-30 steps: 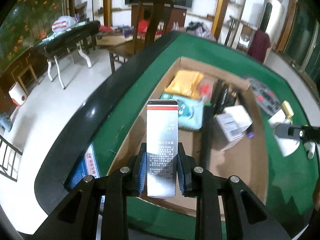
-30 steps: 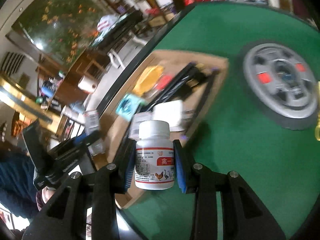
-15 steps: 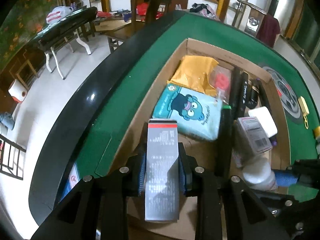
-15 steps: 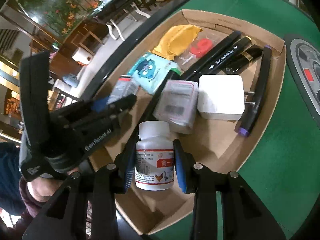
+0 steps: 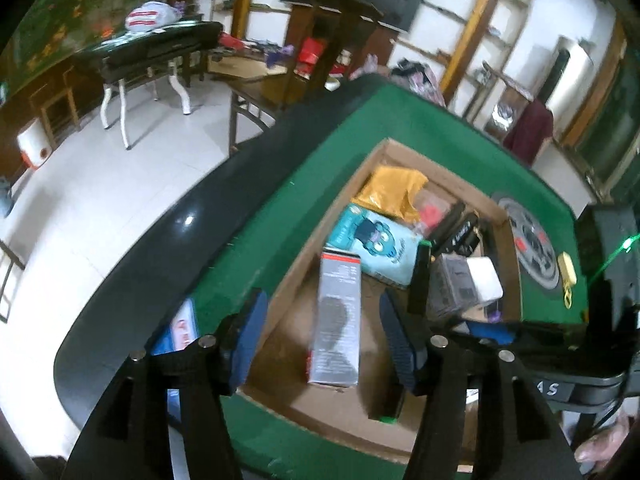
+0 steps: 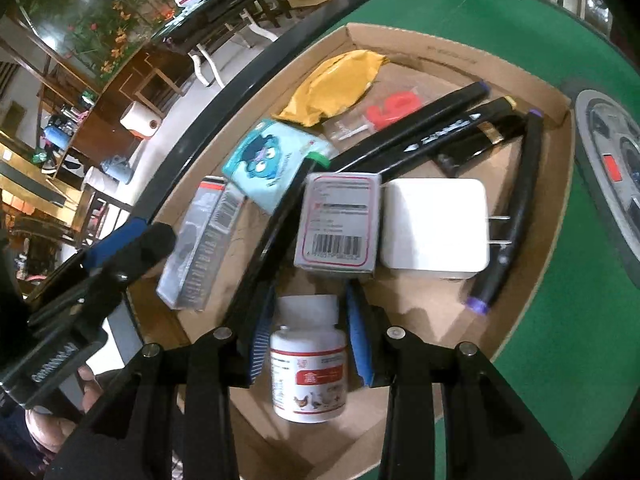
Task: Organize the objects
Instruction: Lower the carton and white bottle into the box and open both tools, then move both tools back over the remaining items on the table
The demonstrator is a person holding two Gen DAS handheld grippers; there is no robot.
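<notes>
A shallow cardboard box (image 5: 384, 436) sits on the green table (image 5: 320, 168). My left gripper (image 5: 320, 336) is open above it; the grey carton with a red stripe (image 5: 338, 316) lies loose in the box between the fingers. In the right wrist view the carton (image 6: 200, 248) lies at the box's (image 6: 532, 92) left side. My right gripper (image 6: 308, 344) is open, its blue pads apart from the white pill bottle (image 6: 308, 372) that stands in the box's near corner. The left gripper (image 6: 120, 248) shows at the left of this view.
The box also holds a yellow pouch (image 6: 336, 88), a light-blue cartoon pack (image 6: 272, 160), a barcoded small box (image 6: 340, 224), a white charger (image 6: 436, 228), several black markers (image 6: 452, 136) and a red item (image 6: 392, 110). A grey disc (image 6: 612, 164) lies on the table to the right.
Both grippers opened. The left one let go of the grey carton into the box; the right one lowered and released the white bottle in the box's near corner.
</notes>
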